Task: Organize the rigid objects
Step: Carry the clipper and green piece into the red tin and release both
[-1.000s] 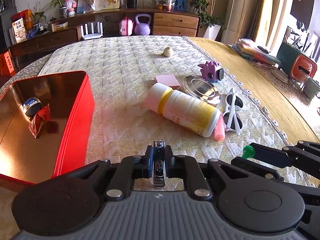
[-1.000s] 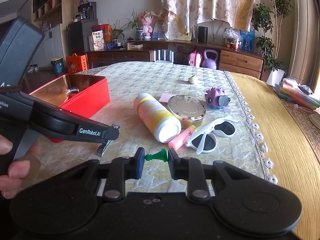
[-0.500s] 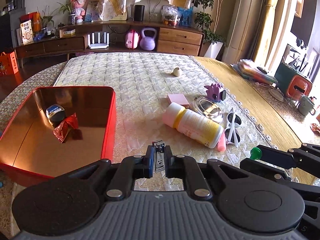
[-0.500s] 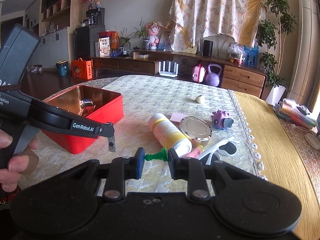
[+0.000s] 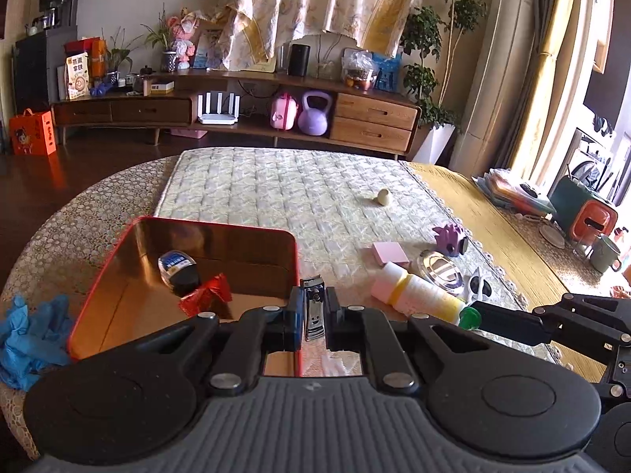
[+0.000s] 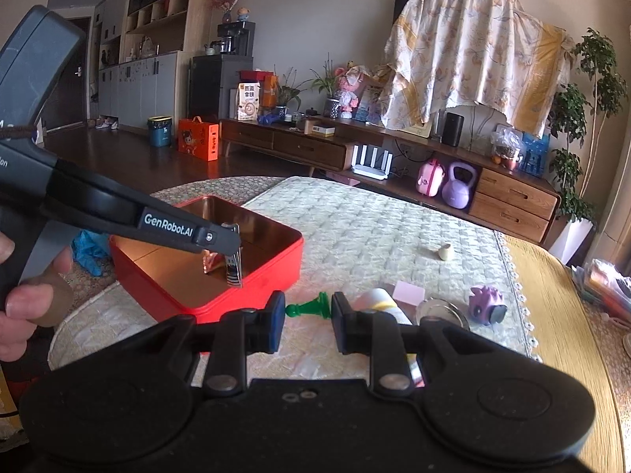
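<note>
Left gripper point(image 5: 313, 317) pinches a nail clipper point(image 5: 314, 311) upright above the near-right rim of the red tin box point(image 5: 296, 260), while the right gripper point(image 6: 307, 317), lower and beside it, clamps a green chess pawn point(image 6: 309, 307) sideways over the quilted mat point(image 6: 374, 236).

You can read "GenRobot.AI" in white on the arm of your left gripper point(image 6: 232, 242), just ahead-left of your right gripper point(image 6: 307, 311).
</note>
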